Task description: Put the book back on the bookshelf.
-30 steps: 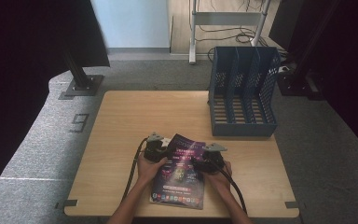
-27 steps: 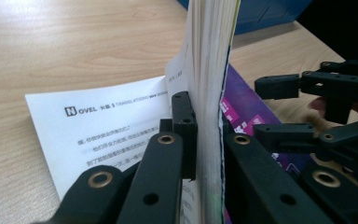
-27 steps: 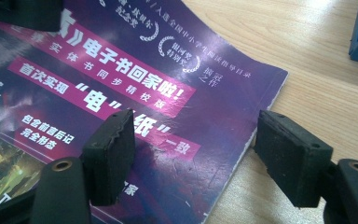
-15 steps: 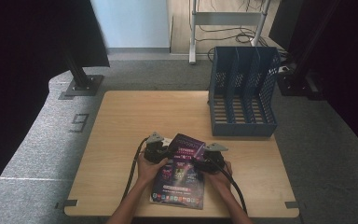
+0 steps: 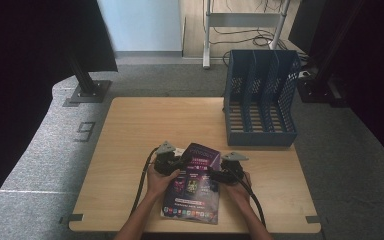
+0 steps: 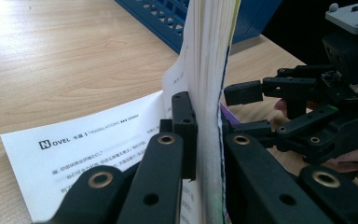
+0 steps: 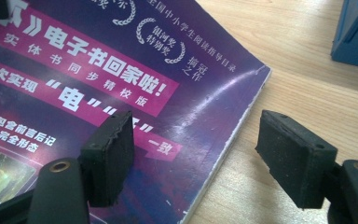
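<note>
Between the file rack [image 5: 261,102] and the table's [image 5: 130,130] near edge lies a purple-covered book [image 5: 194,185], its far end raised off the wood, near end resting flat. Left gripper [image 5: 169,161] is clamped on a thick block of pages & cover at the book's left edge, so the block stands nearly upright in the left gripper view [image 6: 208,116]; a white title page [image 6: 88,149] lies flat beneath. Right gripper [image 7: 196,158], at the book's right side, has its jaws apart w/ nothing pinched; they've just been opening slightly, one pad [image 7: 108,156] over the cover, the other [image 7: 294,156] over bare wood, straddling the right edge of the book. Judged step: securing a two-sided hold before lifting toward the rack. To do it well: slide the right jaws further onto the edge so both pads bracket the whole thickness, close squarely w/o creasing the cover, keep the left clamp firm, then raise both hands together so the loose page isn't dragged.
</note>
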Demonstrator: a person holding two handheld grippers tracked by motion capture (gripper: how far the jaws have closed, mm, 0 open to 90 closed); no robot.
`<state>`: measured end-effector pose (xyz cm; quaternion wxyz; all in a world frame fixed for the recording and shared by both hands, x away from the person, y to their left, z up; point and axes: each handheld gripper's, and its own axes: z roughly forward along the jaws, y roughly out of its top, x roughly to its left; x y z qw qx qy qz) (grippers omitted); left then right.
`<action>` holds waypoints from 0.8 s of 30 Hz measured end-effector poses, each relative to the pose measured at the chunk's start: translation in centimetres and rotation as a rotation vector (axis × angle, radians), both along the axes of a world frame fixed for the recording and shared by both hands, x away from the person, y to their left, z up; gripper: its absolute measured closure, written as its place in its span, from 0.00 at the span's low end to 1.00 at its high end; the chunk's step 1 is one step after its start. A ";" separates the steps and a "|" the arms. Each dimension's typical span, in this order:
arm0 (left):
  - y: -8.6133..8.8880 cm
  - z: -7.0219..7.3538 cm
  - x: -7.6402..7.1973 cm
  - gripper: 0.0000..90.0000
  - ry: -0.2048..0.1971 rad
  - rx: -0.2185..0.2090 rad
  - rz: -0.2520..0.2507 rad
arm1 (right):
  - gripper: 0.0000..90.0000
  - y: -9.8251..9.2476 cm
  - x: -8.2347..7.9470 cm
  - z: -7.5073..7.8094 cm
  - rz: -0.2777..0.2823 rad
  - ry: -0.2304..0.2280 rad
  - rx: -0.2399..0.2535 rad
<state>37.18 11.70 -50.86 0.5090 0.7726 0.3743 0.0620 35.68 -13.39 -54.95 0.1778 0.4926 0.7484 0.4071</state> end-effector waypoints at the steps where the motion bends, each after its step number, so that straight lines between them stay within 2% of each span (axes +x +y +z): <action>1: 0.0 0.1 0.0 0.98 -0.003 0.001 0.001 | 0.30 0.0 0.0 0.0 -0.002 0.001 0.003; 10: 0.0 0.4 -0.3 0.98 -0.019 -0.005 -0.008 | 0.30 -0.5 0.1 0.3 -0.008 -0.005 0.032; 24: -0.1 0.9 -0.6 0.98 -0.042 -0.021 -0.018 | 0.29 -0.9 0.2 0.7 -0.011 -0.013 0.042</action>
